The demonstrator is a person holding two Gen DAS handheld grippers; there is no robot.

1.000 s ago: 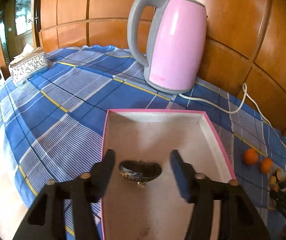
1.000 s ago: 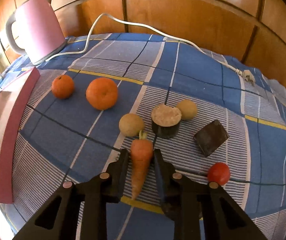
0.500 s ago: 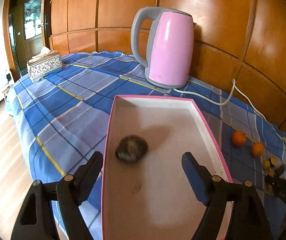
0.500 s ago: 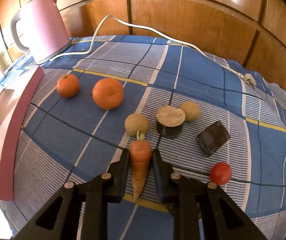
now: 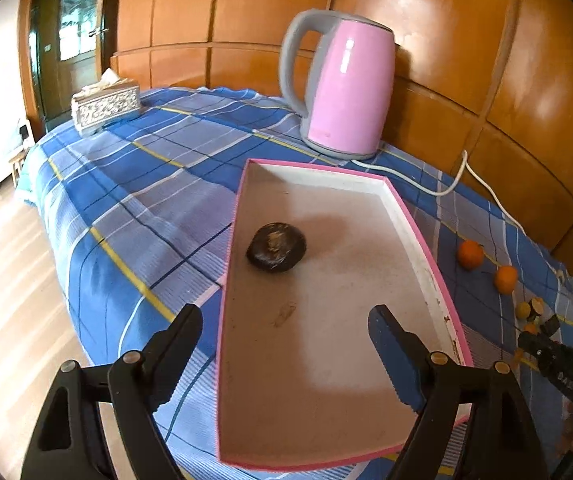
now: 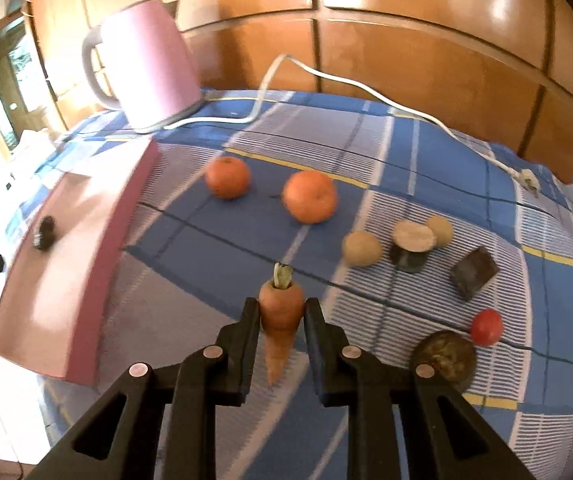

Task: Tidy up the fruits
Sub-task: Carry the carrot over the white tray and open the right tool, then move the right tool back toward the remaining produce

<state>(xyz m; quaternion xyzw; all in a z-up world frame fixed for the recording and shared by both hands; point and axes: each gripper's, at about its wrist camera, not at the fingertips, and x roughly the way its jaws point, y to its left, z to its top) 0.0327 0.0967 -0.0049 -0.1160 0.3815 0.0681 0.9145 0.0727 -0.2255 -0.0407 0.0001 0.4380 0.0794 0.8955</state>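
My left gripper (image 5: 284,314) hovers over the near end of the pink-rimmed tray (image 5: 418,232), its jaws opening with nothing between them. A dark round fruit (image 5: 276,246) lies loose on the tray floor, ahead of the fingers. In the right wrist view my right gripper (image 6: 282,306) is shut on an orange carrot (image 6: 280,324), held clear of the blue checked cloth, leaf end forward. Two oranges (image 6: 227,177) (image 6: 309,196) lie beyond it. To the left is the tray (image 6: 126,208) with the dark fruit (image 6: 44,232) in it.
A pink kettle (image 5: 342,92) stands behind the tray, its white cord (image 6: 366,92) trailing along the wood wall. Two tan round fruits (image 6: 361,249), a cut dark piece (image 6: 411,246), a dark chunk (image 6: 473,273), a red tomato (image 6: 485,327) and a dark lump (image 6: 444,358) lie to the right. A tissue box (image 5: 106,106) sits far left.
The left gripper let go of the dark fruit, spread wider and drew back along the tray. The right gripper raised the carrot off the cloth and carried it left, nearer the tray.
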